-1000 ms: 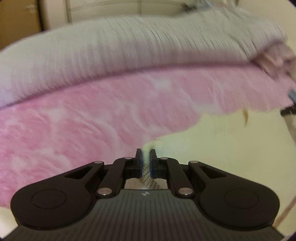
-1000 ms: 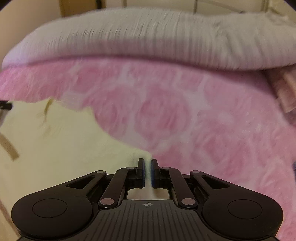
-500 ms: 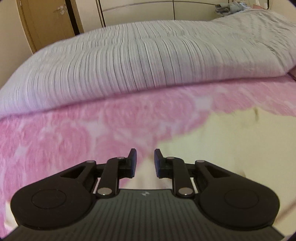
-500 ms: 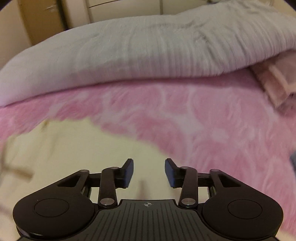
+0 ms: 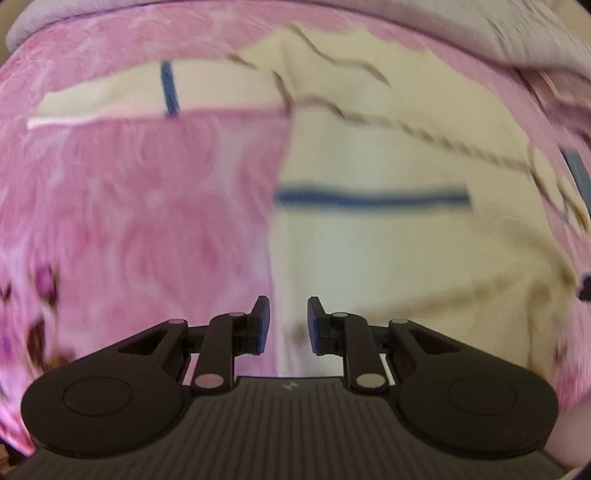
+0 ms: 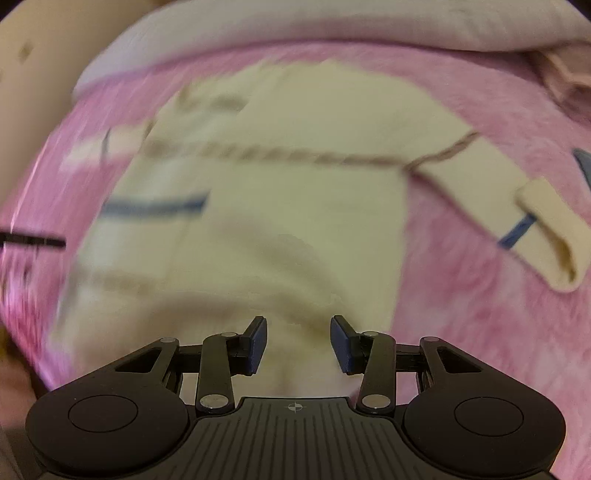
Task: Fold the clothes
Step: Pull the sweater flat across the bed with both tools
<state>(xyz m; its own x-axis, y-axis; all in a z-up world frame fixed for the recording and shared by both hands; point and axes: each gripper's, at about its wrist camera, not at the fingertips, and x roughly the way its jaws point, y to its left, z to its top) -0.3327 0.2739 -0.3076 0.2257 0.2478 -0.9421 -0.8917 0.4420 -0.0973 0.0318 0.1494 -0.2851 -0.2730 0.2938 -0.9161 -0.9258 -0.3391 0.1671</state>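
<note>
A cream sweater [image 5: 388,155] with thin blue stripes and brown cable seams lies spread on a pink floral blanket [image 5: 147,192]. It also shows in the right wrist view [image 6: 288,199], one sleeve [image 6: 528,218] stretched out to the right. My left gripper [image 5: 289,325] is open and empty, over the sweater's near left edge. My right gripper [image 6: 298,343] is open and empty, over the sweater's near hem. Both views are blurred by motion.
A grey ribbed duvet [image 6: 332,26] is bunched along the far side of the bed. A pink folded cloth [image 6: 565,70] lies at the far right. The blanket [image 6: 480,295] surrounds the sweater on all sides.
Both grippers were shut on the cream fabric a second ago, then opened and let it go. Both have pulled back toward the near side, so the whole sweater shows.
</note>
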